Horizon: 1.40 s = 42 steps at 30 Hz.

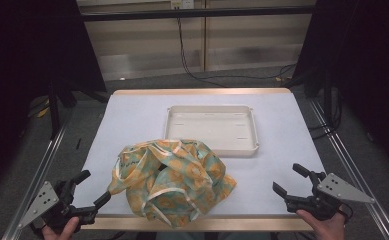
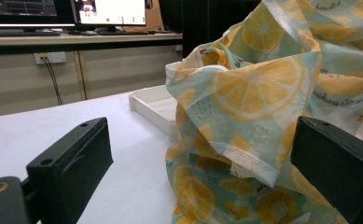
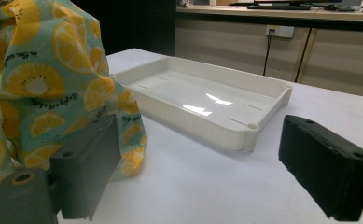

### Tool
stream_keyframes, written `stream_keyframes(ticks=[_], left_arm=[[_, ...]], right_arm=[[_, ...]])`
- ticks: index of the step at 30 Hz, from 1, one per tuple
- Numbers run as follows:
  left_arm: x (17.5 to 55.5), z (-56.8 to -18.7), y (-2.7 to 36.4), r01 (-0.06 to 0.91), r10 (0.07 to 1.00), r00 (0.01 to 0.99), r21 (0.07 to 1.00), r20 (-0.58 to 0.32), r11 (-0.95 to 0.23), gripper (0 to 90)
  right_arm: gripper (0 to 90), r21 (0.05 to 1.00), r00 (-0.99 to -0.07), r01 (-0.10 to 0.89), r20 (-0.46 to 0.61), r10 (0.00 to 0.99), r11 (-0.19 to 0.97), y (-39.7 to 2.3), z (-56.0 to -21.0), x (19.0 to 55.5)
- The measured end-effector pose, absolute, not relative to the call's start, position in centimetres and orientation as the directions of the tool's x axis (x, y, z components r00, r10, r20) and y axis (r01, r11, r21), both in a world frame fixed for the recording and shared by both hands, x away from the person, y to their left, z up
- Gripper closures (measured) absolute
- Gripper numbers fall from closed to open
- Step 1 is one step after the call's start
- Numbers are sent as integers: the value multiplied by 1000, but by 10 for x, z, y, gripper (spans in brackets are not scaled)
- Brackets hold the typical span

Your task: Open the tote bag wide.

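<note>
Nearest the lens in the high view, at the table's front edge: crumpled cloth, pale green with orange citrus slices and cream trim, heaped loosely on the white table cover, a little left of centre and overhanging the wooden front rim slightly. Just behind and to its right, close to the fabric's back fold, shallow cream tray, rectangular, open side up, with nothing in it. Seen in the right gripper view with glare on its floor, and in the left gripper view as a corner peeking past the fabric.

At the front left corner, left gripper, jaws spread wide, held in a hand; one jaw tip just beside the cloth's left hem, whether touching cannot be told. In its own view, fabric bulging between and past the two black jaws, nothing clamped.

At the front right, right gripper, likewise wide open, held in a hand, well apart from the cloth, jaws aimed toward the tray and bare table between them
</note>
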<state>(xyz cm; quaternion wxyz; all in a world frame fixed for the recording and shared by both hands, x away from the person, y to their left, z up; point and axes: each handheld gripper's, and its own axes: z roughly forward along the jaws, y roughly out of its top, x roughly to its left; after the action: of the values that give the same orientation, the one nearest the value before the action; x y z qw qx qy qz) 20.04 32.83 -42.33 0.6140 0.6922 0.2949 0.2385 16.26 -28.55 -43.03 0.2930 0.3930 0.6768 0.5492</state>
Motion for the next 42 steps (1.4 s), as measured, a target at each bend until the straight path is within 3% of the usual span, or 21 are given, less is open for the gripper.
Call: stream_keyframes(ticks=[13, 21, 34, 39, 42], left_arm=[[200, -421, 322, 121, 688, 725, 989, -28, -87, 59], [195, -418, 315, 97, 675, 738, 992, -15, -84, 165], [194, -408, 306, 56, 604, 796, 989, 36, -133, 489], [199, -406, 296, 49, 581, 811, 982, 66, -180, 486], [204, -406, 293, 73, 571, 821, 986, 25, -149, 528]], right_arm=[[243, 973, -556, 213, 44, 830, 92, -279, -427, 164], [361, 964, -610, 246, 74, 789, 100, -266, -421, 170], [584, 963, -743, 219, 60, 666, 157, -223, -393, 185], [607, 968, -774, 206, 71, 629, 146, -207, -382, 195], [607, 969, -812, 191, 65, 580, 159, -187, -376, 199]])
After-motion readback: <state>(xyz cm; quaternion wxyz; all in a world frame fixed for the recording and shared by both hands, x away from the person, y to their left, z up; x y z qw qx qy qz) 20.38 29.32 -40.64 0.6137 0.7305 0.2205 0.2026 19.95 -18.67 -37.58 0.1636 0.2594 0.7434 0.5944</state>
